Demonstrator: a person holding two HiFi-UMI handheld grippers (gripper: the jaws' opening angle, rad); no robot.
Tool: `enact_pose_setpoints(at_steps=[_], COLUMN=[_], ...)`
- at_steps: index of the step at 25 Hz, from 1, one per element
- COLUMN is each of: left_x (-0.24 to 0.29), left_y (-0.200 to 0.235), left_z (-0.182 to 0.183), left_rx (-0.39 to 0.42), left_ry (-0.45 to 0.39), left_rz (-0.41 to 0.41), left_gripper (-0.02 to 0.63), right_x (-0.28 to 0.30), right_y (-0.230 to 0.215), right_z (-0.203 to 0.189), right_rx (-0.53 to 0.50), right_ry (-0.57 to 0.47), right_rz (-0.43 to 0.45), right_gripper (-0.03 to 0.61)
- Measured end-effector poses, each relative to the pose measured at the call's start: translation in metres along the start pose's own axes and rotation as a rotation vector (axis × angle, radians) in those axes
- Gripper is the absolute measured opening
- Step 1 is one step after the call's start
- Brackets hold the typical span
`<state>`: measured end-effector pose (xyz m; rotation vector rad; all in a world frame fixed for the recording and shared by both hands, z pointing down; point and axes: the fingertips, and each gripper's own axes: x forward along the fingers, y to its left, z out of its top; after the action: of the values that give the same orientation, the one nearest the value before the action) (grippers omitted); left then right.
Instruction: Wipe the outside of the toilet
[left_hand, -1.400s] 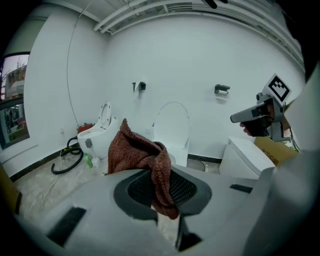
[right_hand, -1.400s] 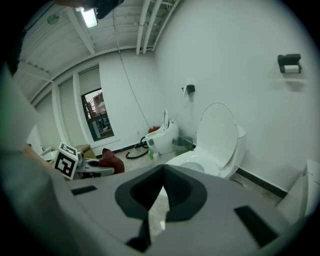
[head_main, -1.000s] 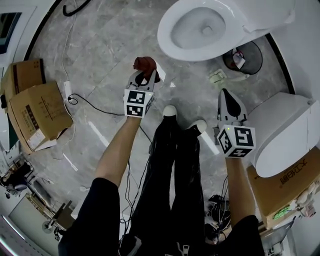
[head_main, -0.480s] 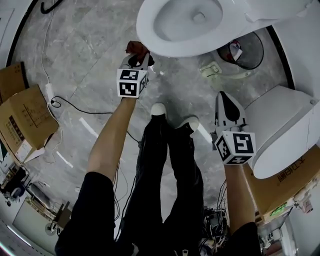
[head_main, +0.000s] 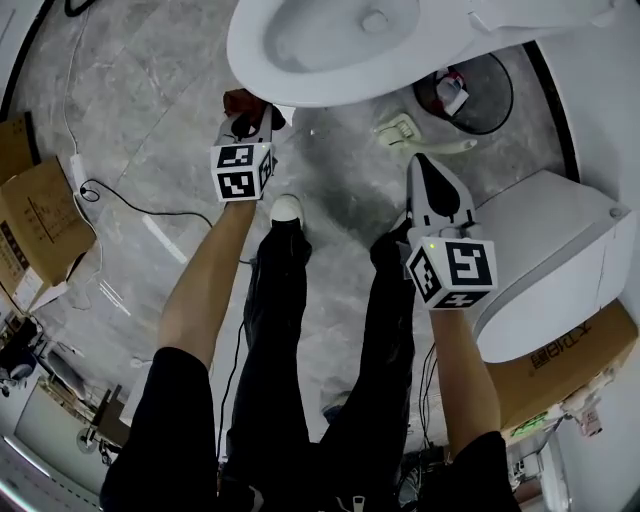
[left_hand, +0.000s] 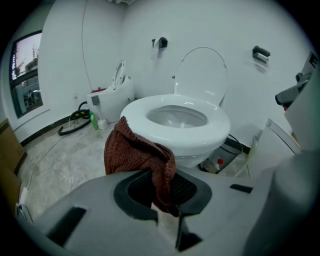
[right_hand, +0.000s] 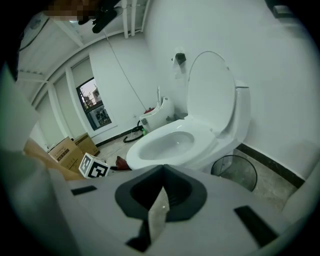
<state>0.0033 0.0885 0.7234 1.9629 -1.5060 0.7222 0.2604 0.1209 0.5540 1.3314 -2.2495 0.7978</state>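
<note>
At the top of the head view stands the white toilet (head_main: 320, 45), seat down and lid raised, on the grey marbled floor (head_main: 150, 80). Just beside the bowl's front left edge we hold the left tongs (head_main: 246, 120), pinching a reddish-brown knitted cloth (left_hand: 135, 150). The cloth bunches above the jaws, close to the bowl's outside; we cannot tell whether it touches. Our right tongs (right_hand: 159, 207) are pressed together with nothing between them. They are held apart from the toilet, near a black wire waste bin (head_main: 462, 90) at the bowl's right. Each pair of tongs carries a cube with black-and-white square markers. To our right sits a second white fixture (head_main: 550, 260), beside a cardboard box (head_main: 575, 350) whose dark print we cannot read. More cardboard boxes (head_main: 35, 215) and a black cable (head_main: 130, 205) lie on the floor to the left.
</note>
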Motion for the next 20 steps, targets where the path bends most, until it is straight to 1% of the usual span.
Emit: enact_pose_setpoints(at_steps=[3,5,9,12,14,17,20], left_x=[0.004,0.009,0.029,0.046,0.06,0.082,0.107], left_y=[-0.028,-0.049,-0.101,-0.133,-0.157,-0.201,-0.234], left_z=[-0.003,-0.005,-0.001,0.004,0.009,0.021,0.042], left_rx=[-0.12,-0.188,-0.243,-0.301,-0.303,-0.284,-0.273], left_ry=[-0.029,-0.041,-0.05,-0.057,-0.056,-0.053,-0.081], left_rz=[0.072,0.093,0.063,0.065,0.042,-0.034,-0.082], left_gripper=[0.052,0.052,0.052,0.052,0.052,0.052,0.052], right_x=[0.001,-0.001,-0.005,-0.013,-0.019,-0.028,-0.032], right_y=[-0.024,-0.041,-0.079,-0.108,-0.123,-0.142,-0.163], right_z=[0.008,0.012,0.012,0.011,0.009,0.003,-0.004], right_rx=[-0.027,-0.036,-0.054,-0.039,-0.025,-0.006,0.018], right_ry=[0.01,0.02,0.043,0.044,0.04,0.039,0.033], right_rz=[0.029,0.04,0.047,0.035,0.029,0.019,-0.003], right_gripper=[0.002,0.002,0.002,0.002,0.002,0.002,0.002])
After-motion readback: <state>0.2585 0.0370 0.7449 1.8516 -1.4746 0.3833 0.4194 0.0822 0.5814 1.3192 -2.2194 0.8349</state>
